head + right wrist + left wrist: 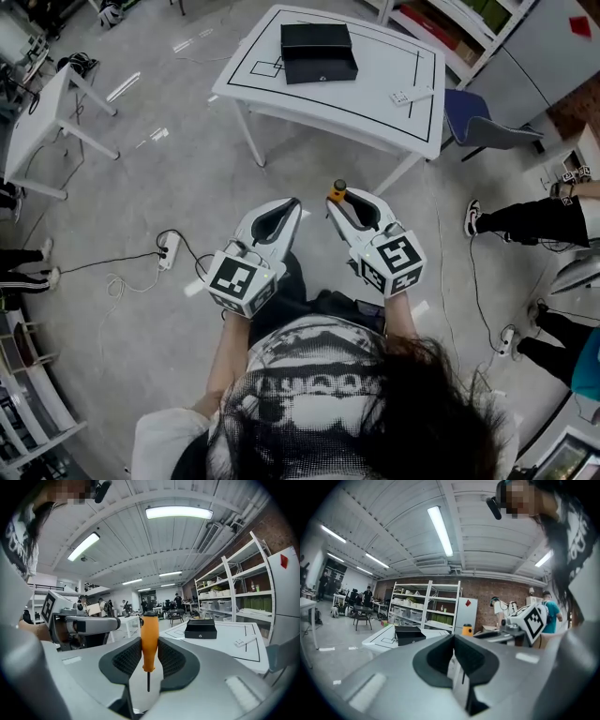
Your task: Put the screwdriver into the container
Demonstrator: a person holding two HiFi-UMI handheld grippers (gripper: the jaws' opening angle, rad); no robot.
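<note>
An orange-handled screwdriver (337,193) stands upright between the jaws of my right gripper (339,202), which is shut on its handle. In the right gripper view the screwdriver (149,639) has its thin shaft pointing down between the dark pads, at the right gripper (144,654). My left gripper (294,205) hangs beside it, jaws together with nothing in them, as the left gripper view shows of that gripper (453,643). The black container (319,52) sits on the white table (394,117) ahead, well beyond both grippers. It also shows as a black container (200,628) in the right gripper view.
A small white remote-like object (411,95) lies on the table's right part. A blue chair (485,124) stands at the table's right. A power strip (169,251) and cables lie on the floor at left. Another table (37,117) is far left; people's legs (525,221) at right.
</note>
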